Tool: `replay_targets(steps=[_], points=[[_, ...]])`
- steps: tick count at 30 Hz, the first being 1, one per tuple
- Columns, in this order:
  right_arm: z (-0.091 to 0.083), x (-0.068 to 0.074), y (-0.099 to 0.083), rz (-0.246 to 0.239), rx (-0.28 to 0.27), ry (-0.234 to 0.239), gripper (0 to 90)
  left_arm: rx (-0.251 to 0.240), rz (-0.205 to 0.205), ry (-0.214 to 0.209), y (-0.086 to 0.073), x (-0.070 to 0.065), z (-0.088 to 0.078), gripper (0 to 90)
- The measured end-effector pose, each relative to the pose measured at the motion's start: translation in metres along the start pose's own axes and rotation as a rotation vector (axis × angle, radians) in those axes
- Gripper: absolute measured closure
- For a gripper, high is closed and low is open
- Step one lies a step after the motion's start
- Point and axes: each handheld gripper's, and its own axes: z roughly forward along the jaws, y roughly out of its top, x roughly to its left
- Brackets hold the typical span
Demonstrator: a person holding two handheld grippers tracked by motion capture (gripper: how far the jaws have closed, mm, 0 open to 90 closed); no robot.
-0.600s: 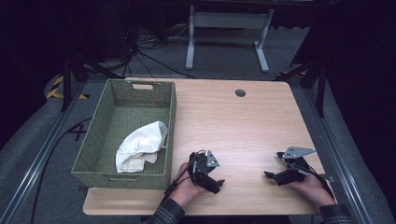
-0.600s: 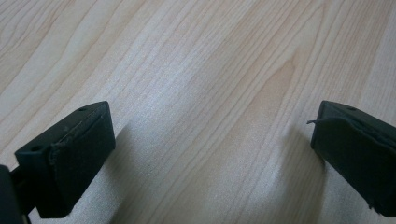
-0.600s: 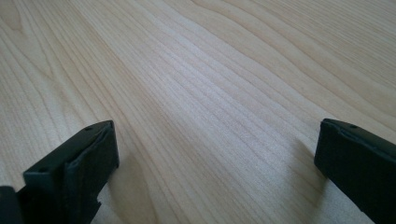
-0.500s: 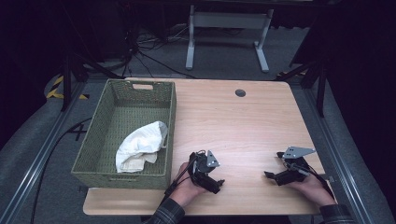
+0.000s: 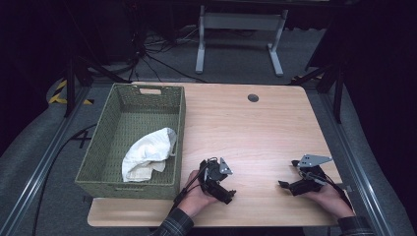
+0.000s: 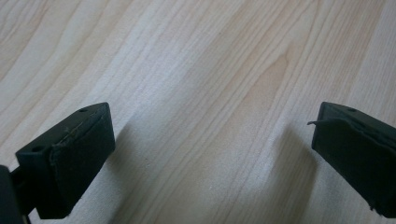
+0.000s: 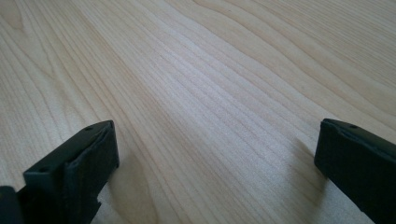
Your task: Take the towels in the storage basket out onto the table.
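A white cloth (image 5: 147, 153) lies crumpled inside the green woven basket (image 5: 103, 147) on the table's left side. My left gripper (image 5: 227, 192) rests low on the wooden table (image 5: 246, 128) near its front edge, just right of the basket. In the left gripper view my left gripper (image 6: 212, 154) has its jaws wide open over bare wood. My right gripper (image 5: 286, 186) sits near the front right corner, held in a hand. Seen in its own view, my right gripper (image 7: 215, 163) is likewise open, with nothing between the jaws.
A round cable hole (image 5: 253, 98) is at the table's far edge. Behind the table stands a grey metal stand (image 5: 239, 29) among floor cables. Metal rails run along both sides of the table.
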Motion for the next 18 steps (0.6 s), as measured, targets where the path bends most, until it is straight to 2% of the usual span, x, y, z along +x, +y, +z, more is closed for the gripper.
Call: replay_targets(steps=[5,8,14,18], points=[[0.000,0.000,0.000,0.000,0.000,0.000,0.0,-0.001,-0.016,0.008,-0.001,0.002,-0.004,0.0],[0.000,0.000,0.000,0.000,0.001,0.001,0.1,0.007,-0.006,0.014,0.000,0.002,-0.006,0.0],[0.000,0.000,0.000,0.001,0.001,0.001,0.1,-0.010,-0.016,0.022,0.002,0.005,-0.011,0.0],[0.000,0.000,0.000,0.001,0.001,0.000,0.1,-0.003,-0.014,0.026,0.003,0.006,-0.014,0.0]])
